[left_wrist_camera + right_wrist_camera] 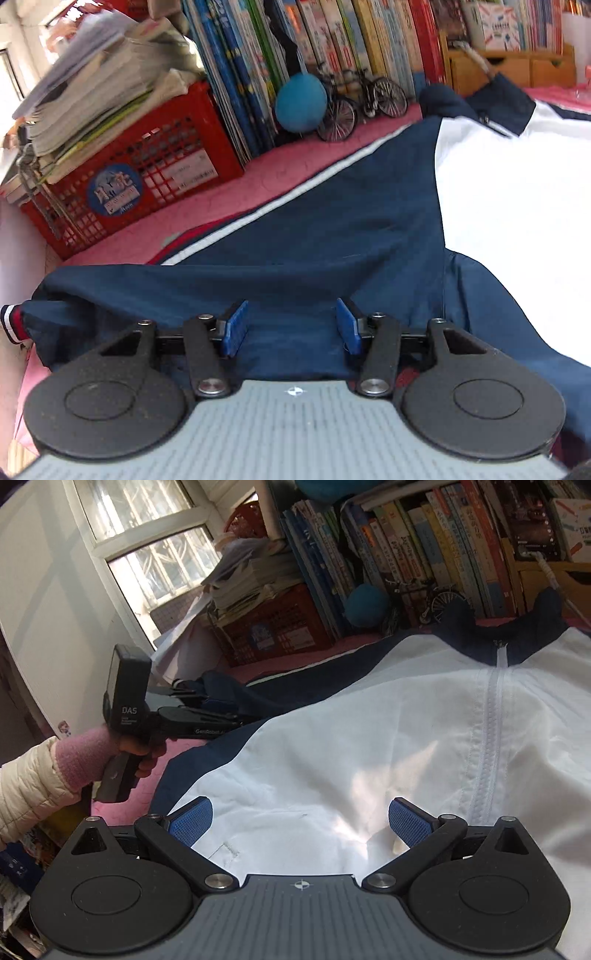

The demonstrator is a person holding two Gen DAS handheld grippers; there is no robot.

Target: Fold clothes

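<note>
The jacket [369, 738], white smooth fabric with navy sleeves and collar and a stitched white zip, lies spread on a pink quilted cover [258, 177]. Its navy sleeve [295, 251] carries a white stripe and a ribbed cuff. Over that sleeve the left gripper [291, 328] stands released, blue ridged pads apart, nothing pinched. The right gripper [301, 821] gapes wide above the jacket's white front. Behind the jacket: a red lattice crate [147, 173] of papers, a blue ball [301, 101], model bicycles [354, 103], upright books [332, 37], a window [147, 535].
</note>
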